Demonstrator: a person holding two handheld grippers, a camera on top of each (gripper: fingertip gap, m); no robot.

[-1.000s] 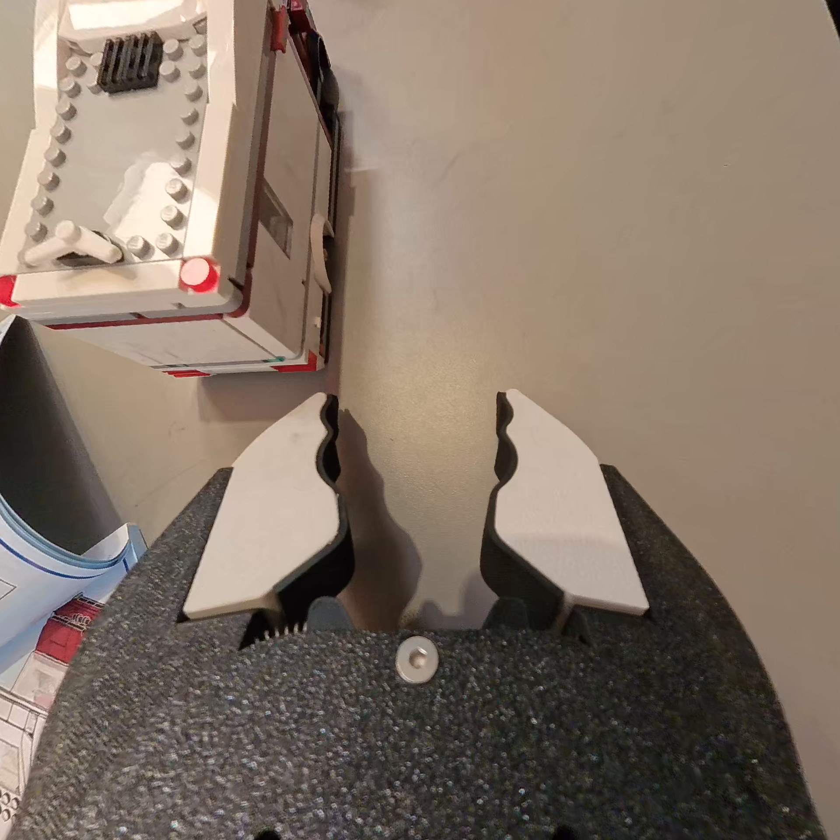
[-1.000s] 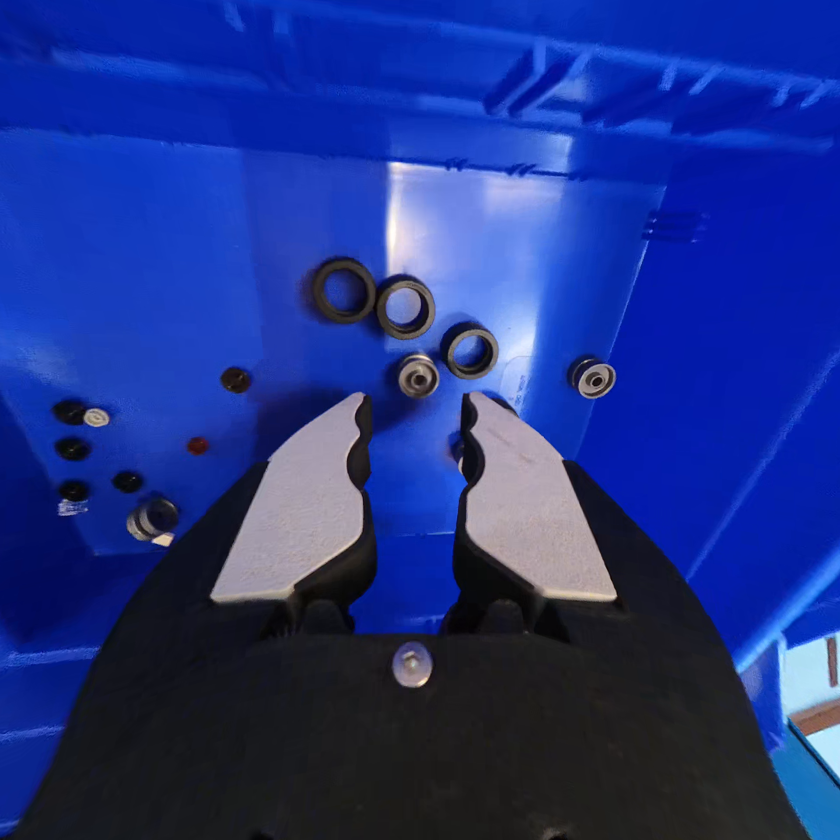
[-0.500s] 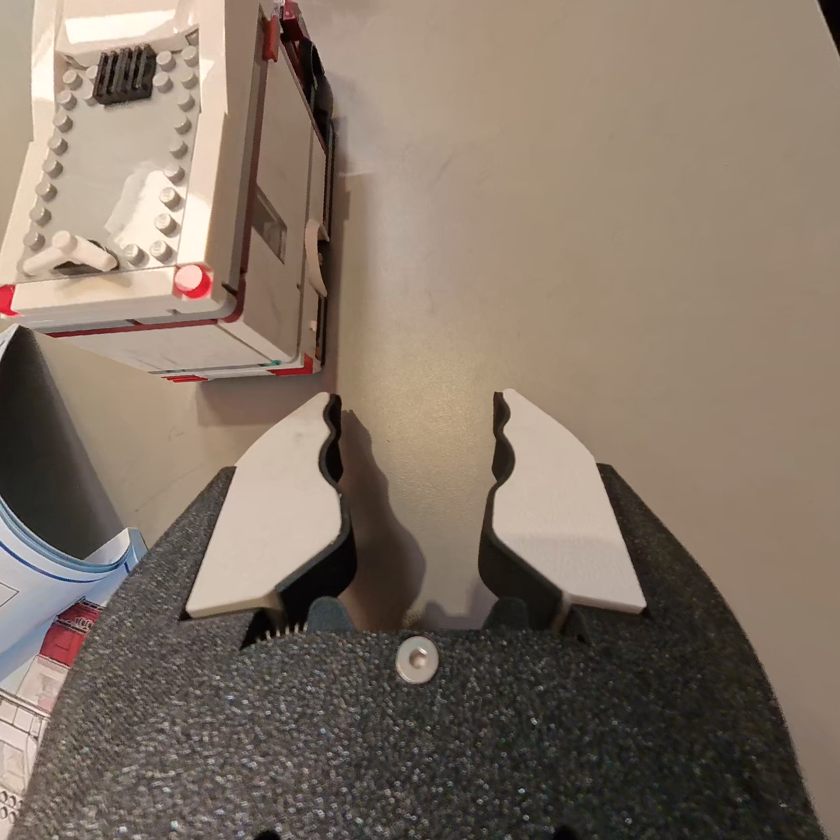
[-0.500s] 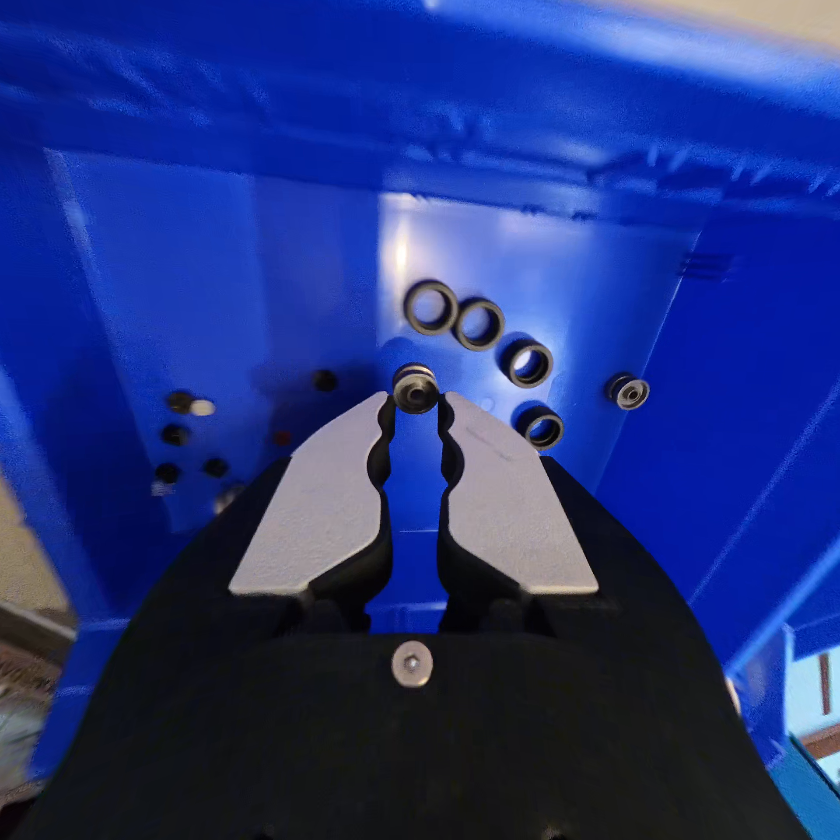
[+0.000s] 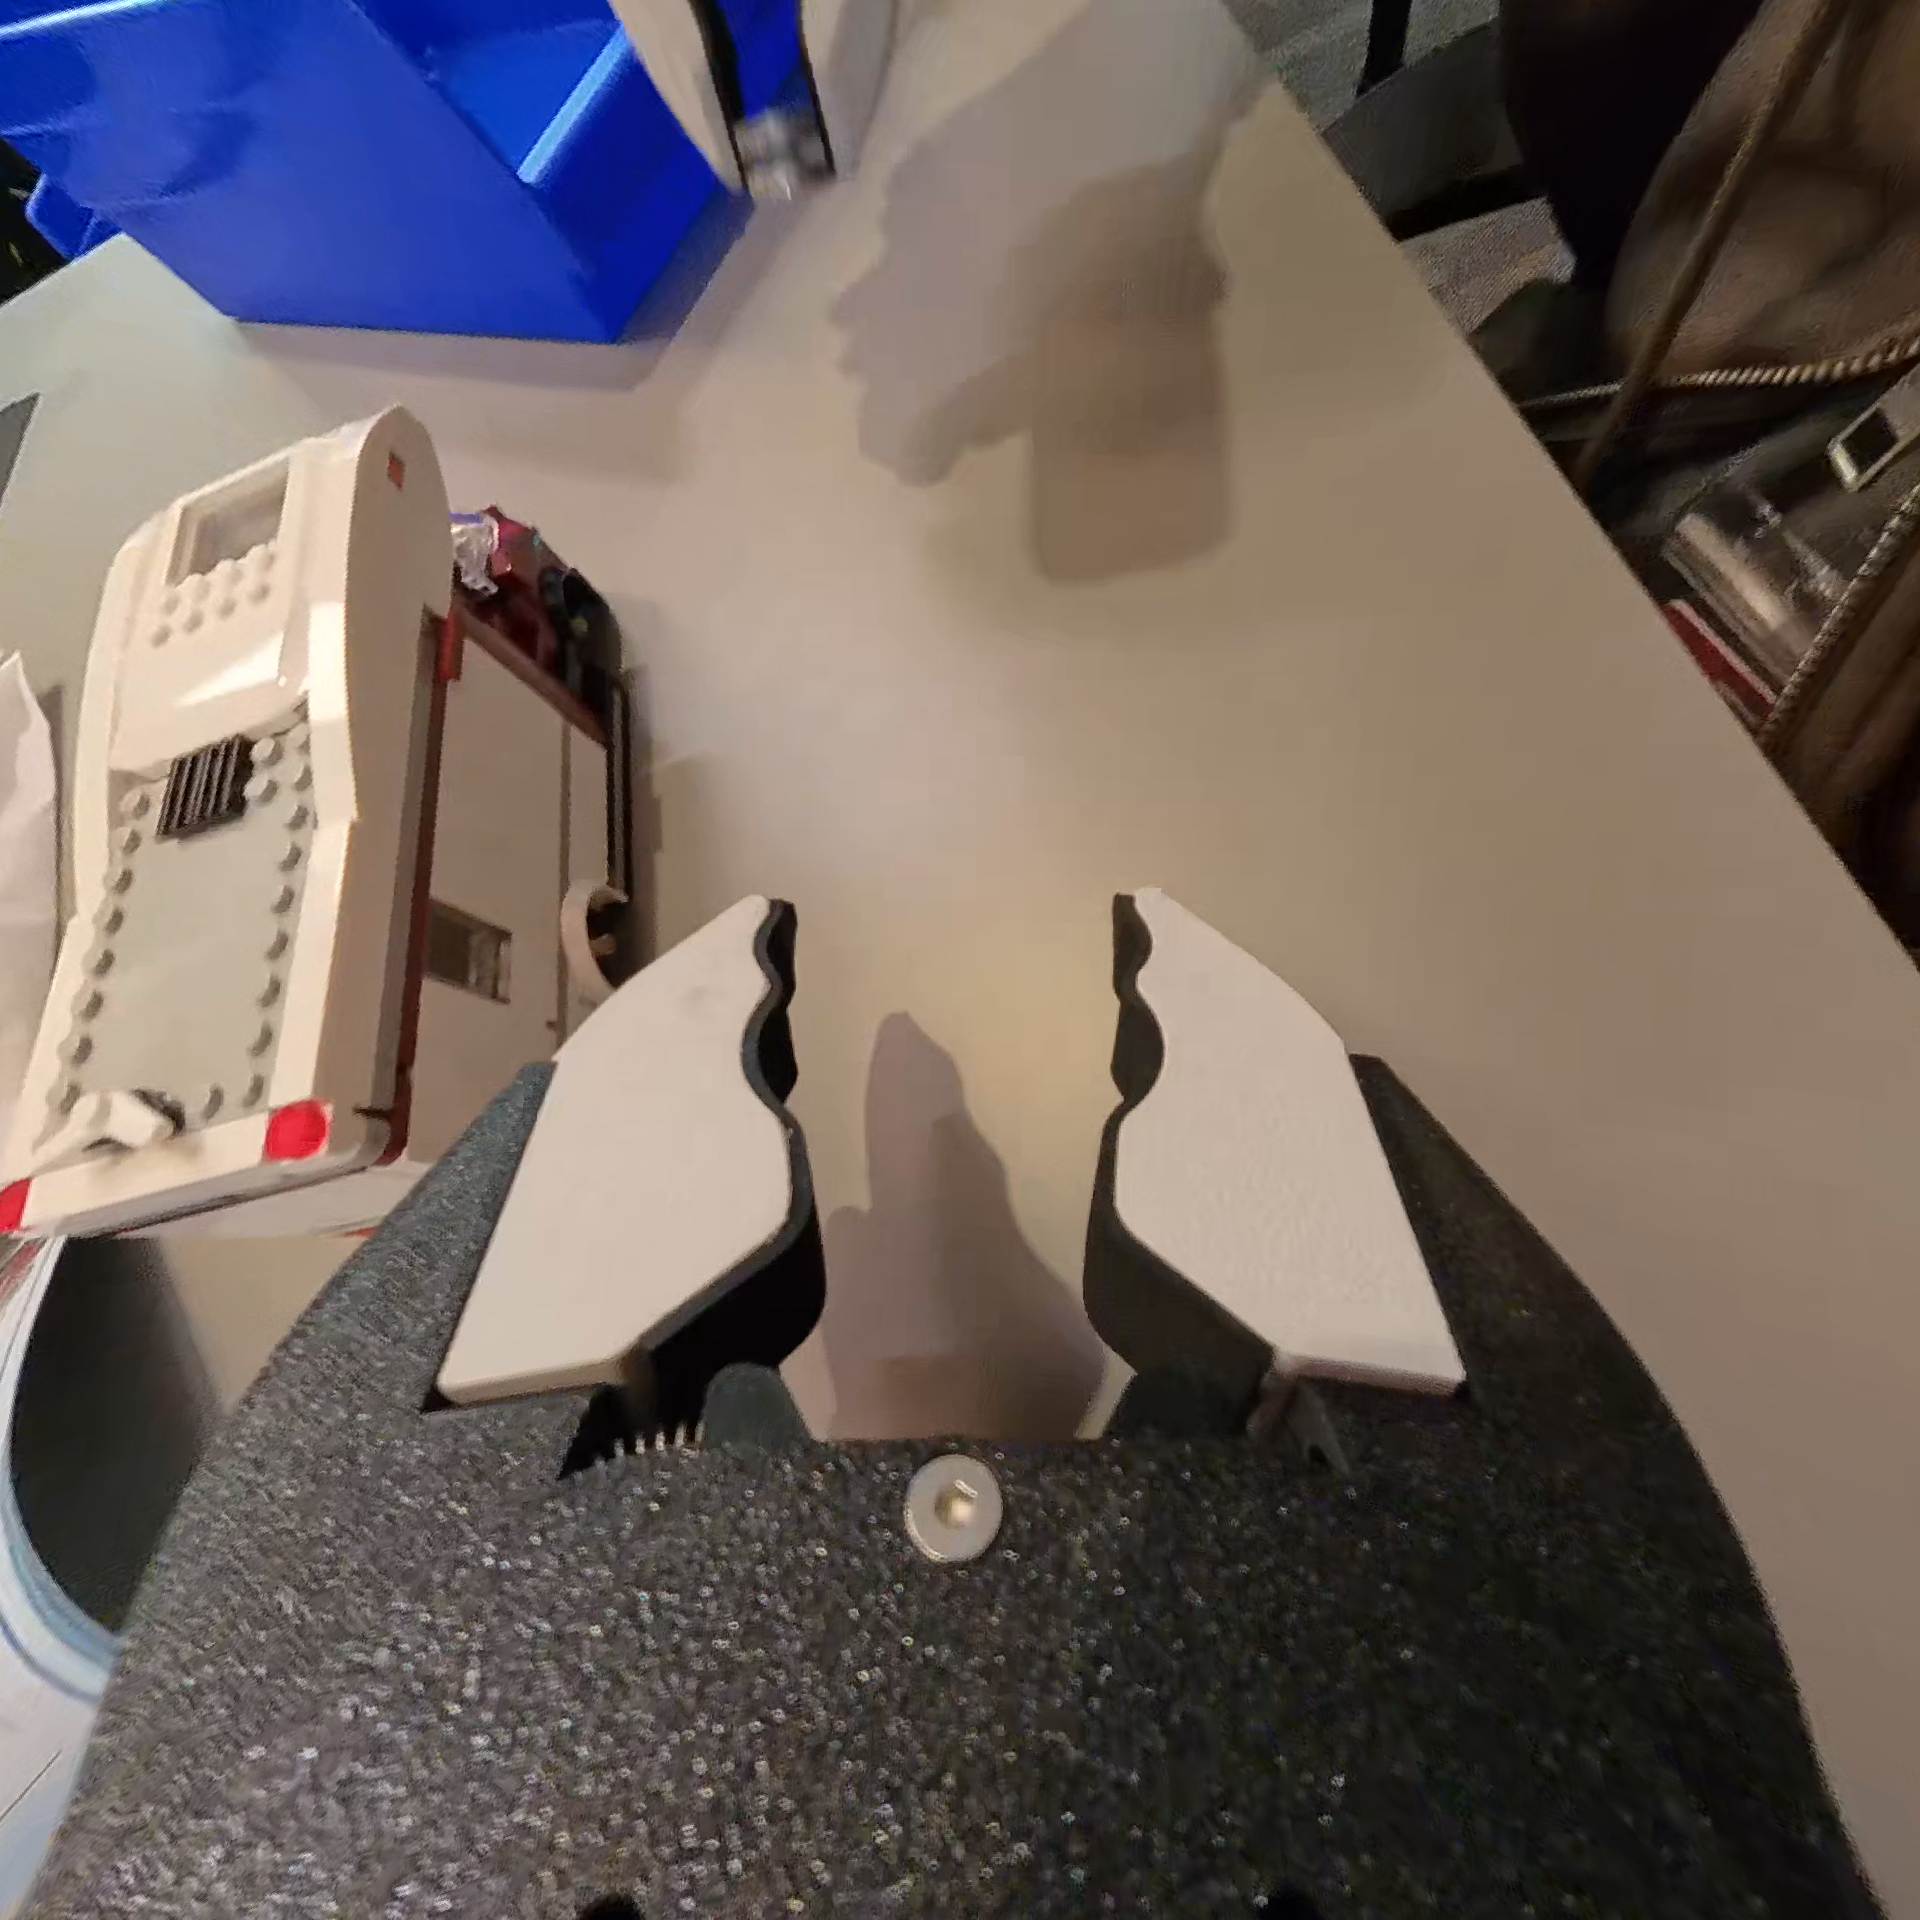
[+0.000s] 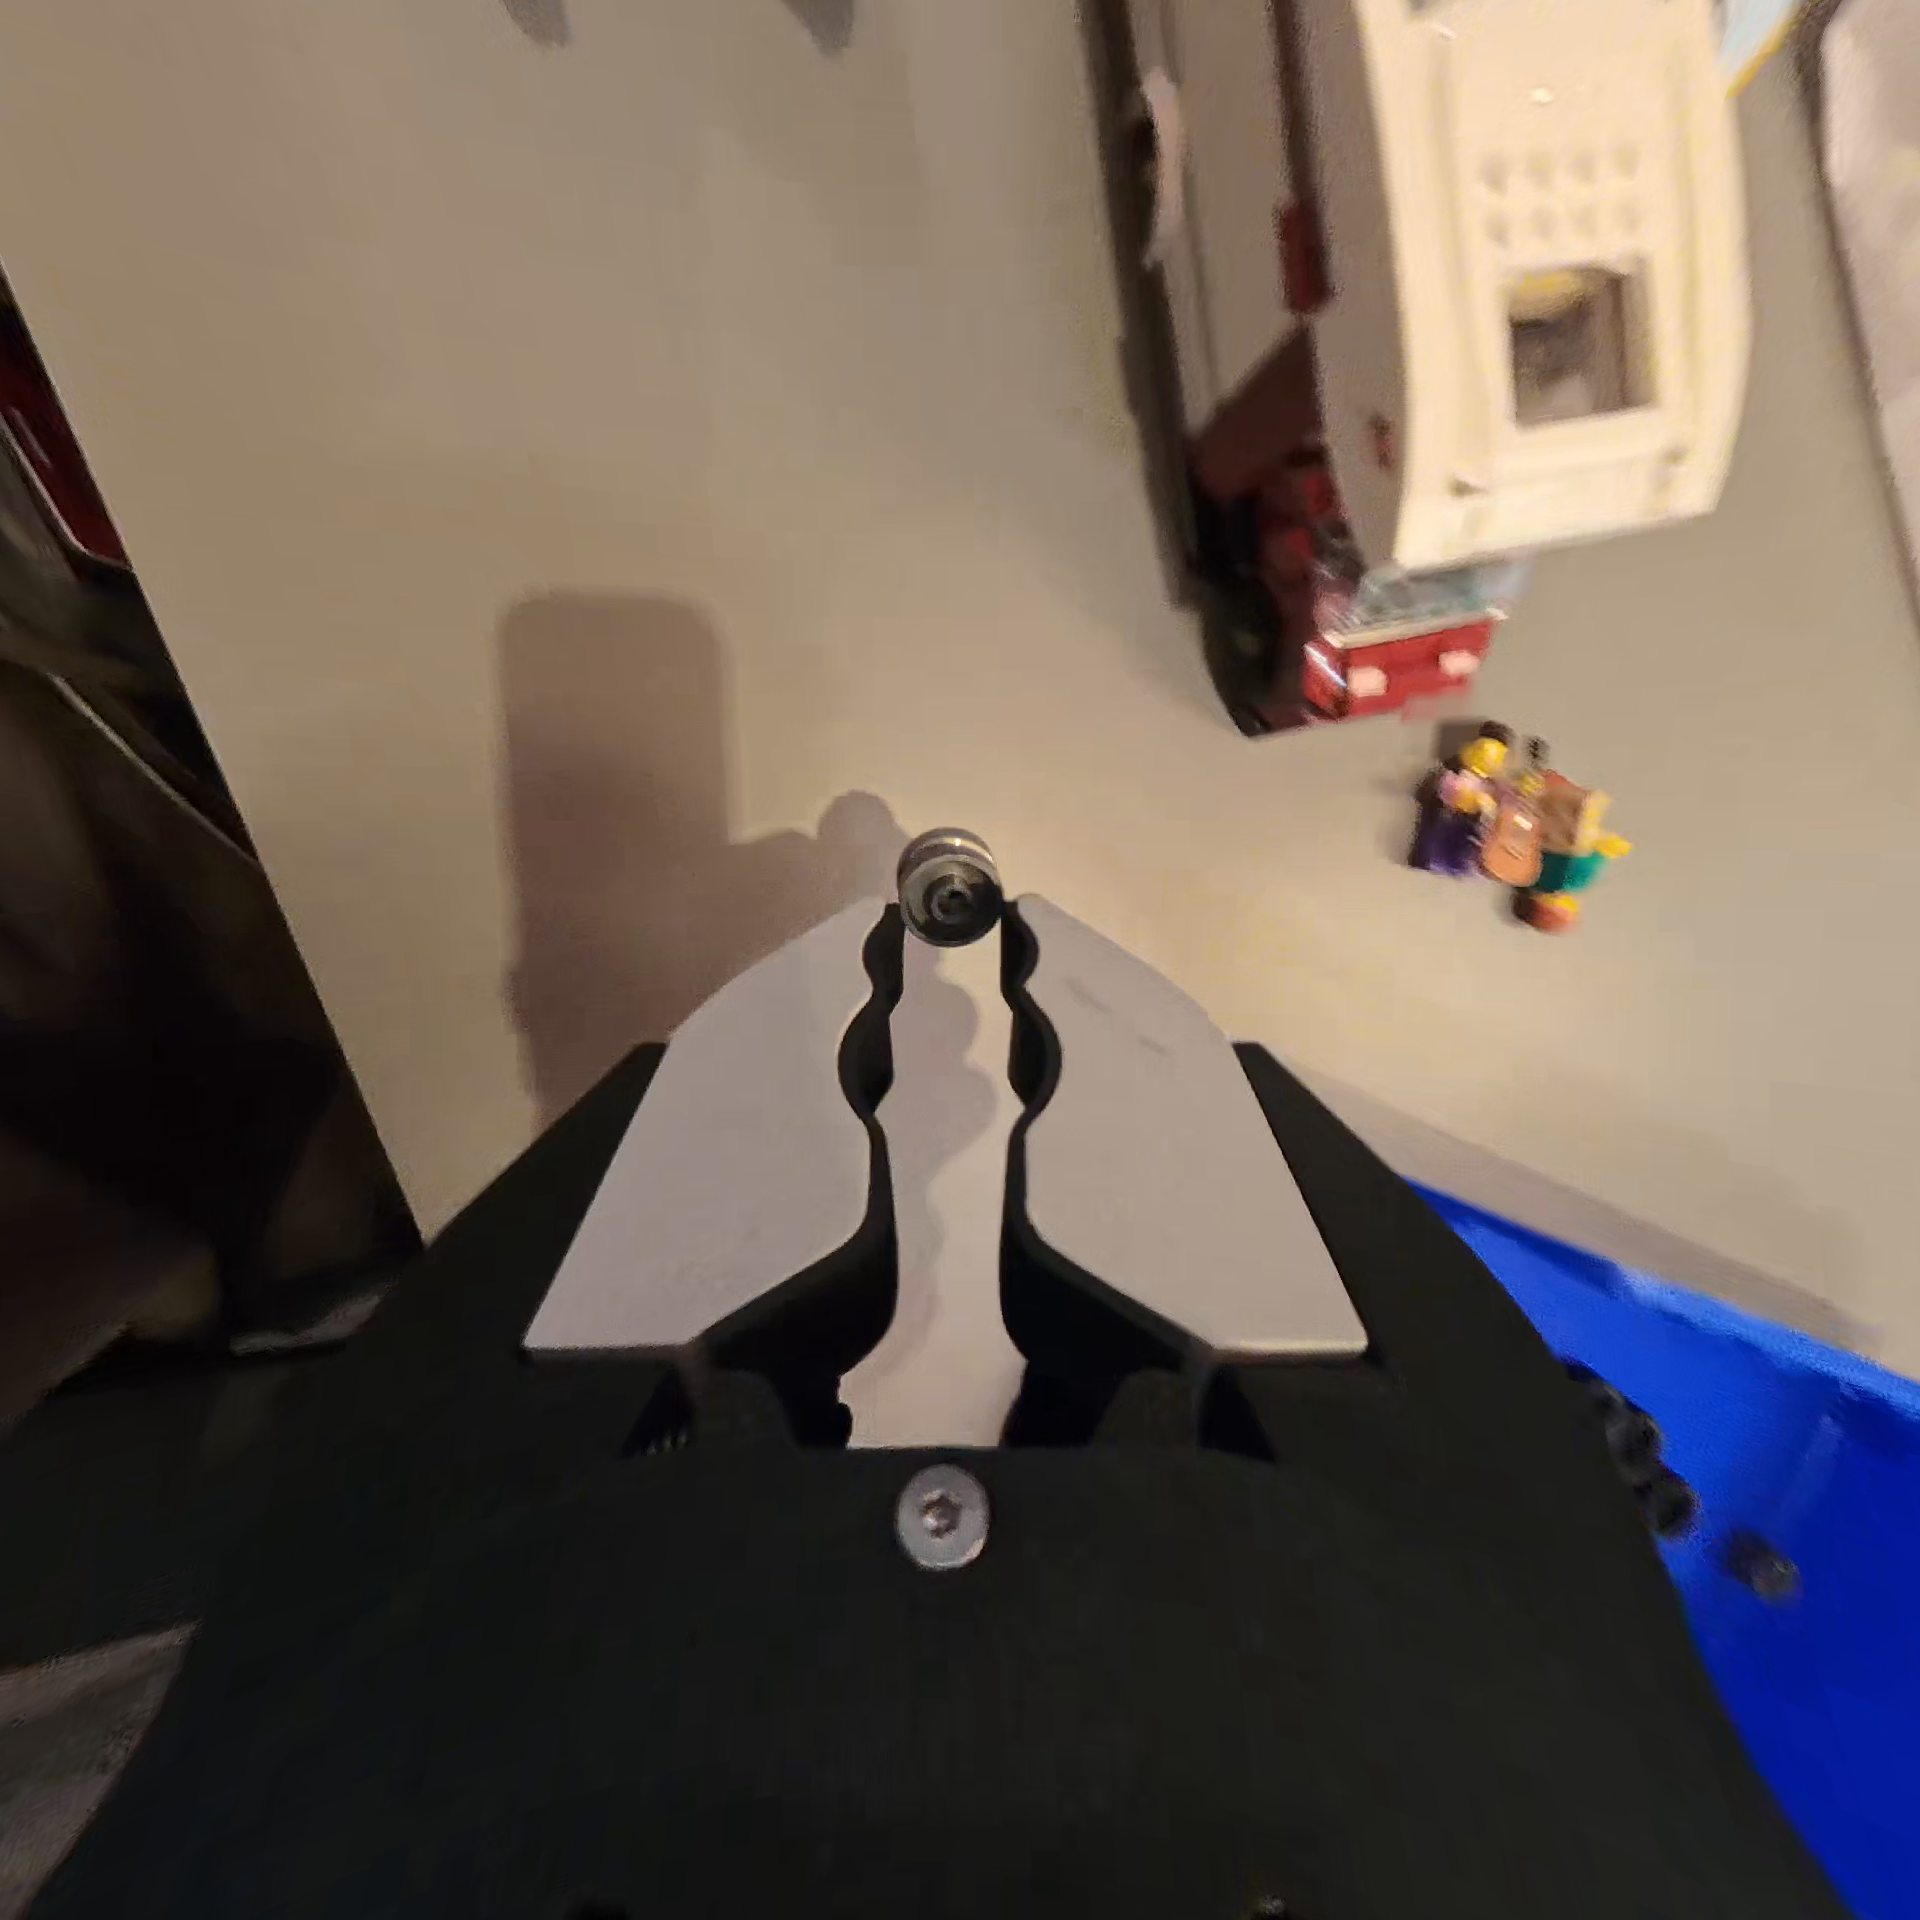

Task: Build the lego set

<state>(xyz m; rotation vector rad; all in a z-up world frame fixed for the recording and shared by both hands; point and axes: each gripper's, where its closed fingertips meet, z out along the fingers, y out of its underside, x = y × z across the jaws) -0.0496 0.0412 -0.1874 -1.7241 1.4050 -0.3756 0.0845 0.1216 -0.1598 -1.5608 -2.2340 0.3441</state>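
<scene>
The right gripper has its jaws closed on a small grey wheel, pinched at the very tips, its axle hole facing back along the fingers, above the bare counter. The brick-built camper van lies ahead, toward the far right corner. The left gripper, jaws spread and holding nothing, sits just beside the van's rear and is nearer to it.

A smooth, matte beige counter fills most of both views, lit from above so that soft-edged shadows fall across it. Its straight edge runs diagonally. Beyond that edge lies grey carpeted floor and dark brown leather-like upholstery with stitched seams, crowded and dim.
</scene>
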